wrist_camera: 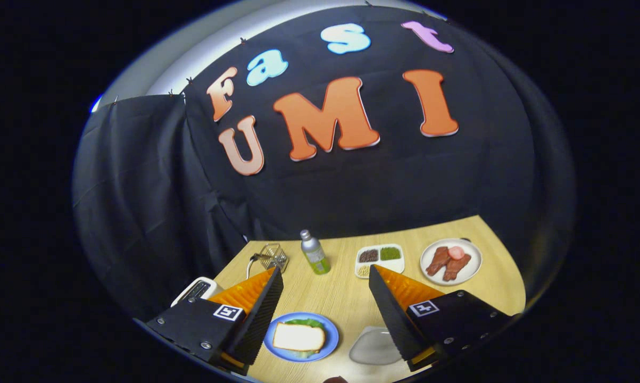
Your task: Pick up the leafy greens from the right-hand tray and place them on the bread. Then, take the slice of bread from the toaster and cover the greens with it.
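A blue plate (327,343) lies on the wooden table between my fingers, close to the left one. On it a slice of bread (298,336) covers leafy greens (305,322), whose edges stick out behind and under the slice. My gripper (324,276) is open, raised above the table, with nothing between its fingers. A white toaster (197,290) stands at the table's left edge, partly hidden behind the left finger. A pale grey tray (374,347) lies beside the right finger, to the right of the plate, with nothing seen on it.
Beyond the fingers stand a metal bottle with a green label (314,251), a wire basket (273,256), a white divided dish of grains (380,259) and a white plate of meat slices (450,260) at the far right.
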The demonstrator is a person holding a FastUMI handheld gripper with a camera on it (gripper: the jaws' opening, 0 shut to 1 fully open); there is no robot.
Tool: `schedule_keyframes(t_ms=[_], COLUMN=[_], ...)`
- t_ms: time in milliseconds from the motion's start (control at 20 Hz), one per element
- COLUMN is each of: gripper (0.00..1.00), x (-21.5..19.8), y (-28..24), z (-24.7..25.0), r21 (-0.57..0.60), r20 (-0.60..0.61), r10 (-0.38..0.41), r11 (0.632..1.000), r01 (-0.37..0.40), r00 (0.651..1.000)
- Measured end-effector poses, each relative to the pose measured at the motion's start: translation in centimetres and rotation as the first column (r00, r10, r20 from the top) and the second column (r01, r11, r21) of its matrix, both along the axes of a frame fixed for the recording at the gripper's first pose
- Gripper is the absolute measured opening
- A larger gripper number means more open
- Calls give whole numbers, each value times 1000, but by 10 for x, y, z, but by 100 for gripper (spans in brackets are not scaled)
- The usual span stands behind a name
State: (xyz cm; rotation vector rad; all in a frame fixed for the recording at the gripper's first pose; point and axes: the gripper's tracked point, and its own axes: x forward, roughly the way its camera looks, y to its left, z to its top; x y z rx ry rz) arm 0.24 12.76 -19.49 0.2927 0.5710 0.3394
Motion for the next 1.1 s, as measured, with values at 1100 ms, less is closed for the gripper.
schedule_keyframes(t_ms=[1100], gripper=[98], x=[19], y=[-86], z=[141], r21=[-139], r20=[404], r10=[-163], r11=[962], r01=[236], r00=[900])
